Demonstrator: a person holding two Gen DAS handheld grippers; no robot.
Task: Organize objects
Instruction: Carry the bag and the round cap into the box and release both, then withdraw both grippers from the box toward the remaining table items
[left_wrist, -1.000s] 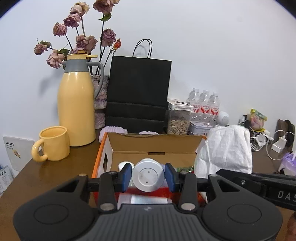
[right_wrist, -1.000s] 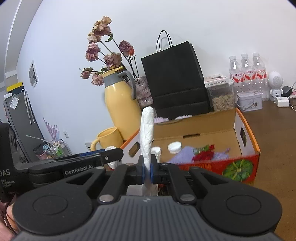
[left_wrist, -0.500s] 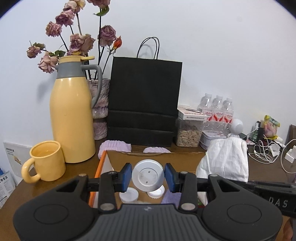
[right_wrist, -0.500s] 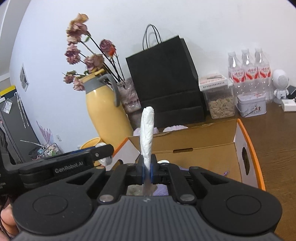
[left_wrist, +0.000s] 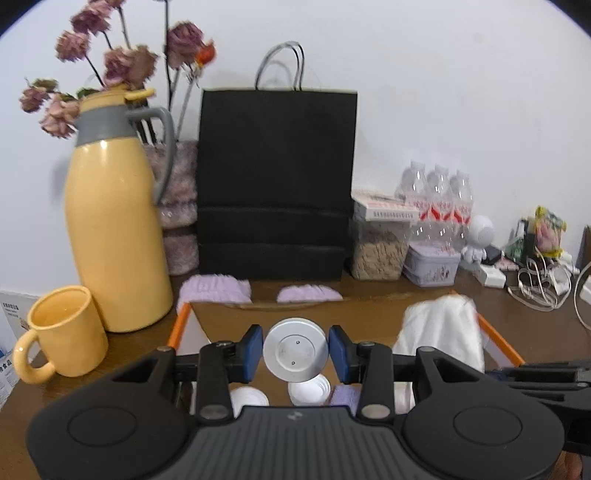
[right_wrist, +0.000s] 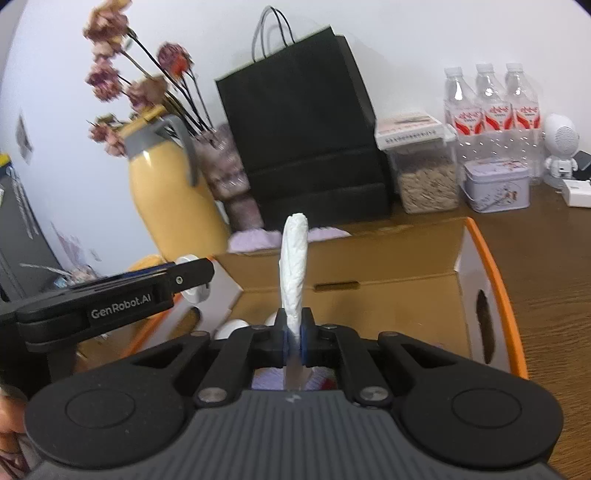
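While both grippers hover over the cardboard box (right_wrist: 384, 258), the round white jar (left_wrist: 295, 349) sits between the left gripper (left_wrist: 295, 354) pads, its jaws having just widened, gaps showing either side. The right gripper (right_wrist: 294, 341) clamps a white cloth (right_wrist: 294, 258), its length standing upright.

The table (right_wrist: 546, 258) was brown wood with a visible grain. The box (right_wrist: 388, 258) was matt brown cardboard with orange printed edges. At about twelve o'clock stood a bag (left_wrist: 277, 177) of matt black paper. The yellow jug (left_wrist: 114, 229) at ten o'clock looked smooth and glossy. The white cloth (right_wrist: 294, 266) was soft and crinkled, and the round lid (left_wrist: 295, 350) seemed smooth grey plastic.
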